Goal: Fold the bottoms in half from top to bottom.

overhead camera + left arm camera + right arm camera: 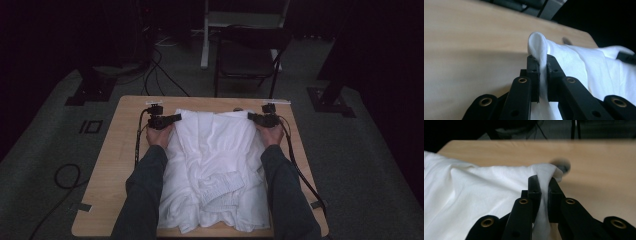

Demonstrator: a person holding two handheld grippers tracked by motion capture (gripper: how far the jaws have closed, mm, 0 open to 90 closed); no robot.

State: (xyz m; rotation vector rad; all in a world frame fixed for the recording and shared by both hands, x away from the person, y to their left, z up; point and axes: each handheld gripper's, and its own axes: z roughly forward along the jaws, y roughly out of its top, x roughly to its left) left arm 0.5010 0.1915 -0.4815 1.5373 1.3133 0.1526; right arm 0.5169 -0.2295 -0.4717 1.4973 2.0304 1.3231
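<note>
We've got the white garment [212,165] spread over the wooden table [115,165], no readable labels or writing anywhere on it. Left gripper [176,118] and right gripper [251,116] are each clamped on a far corner.

No text, label, brand, number or sign can be read anywhere here.

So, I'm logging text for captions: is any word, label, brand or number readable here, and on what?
None can be read.
White garment: no print or tag text shows.
Left gripper and right gripper: plain black, no markings.
Table: bare wood, no labels.
</note>
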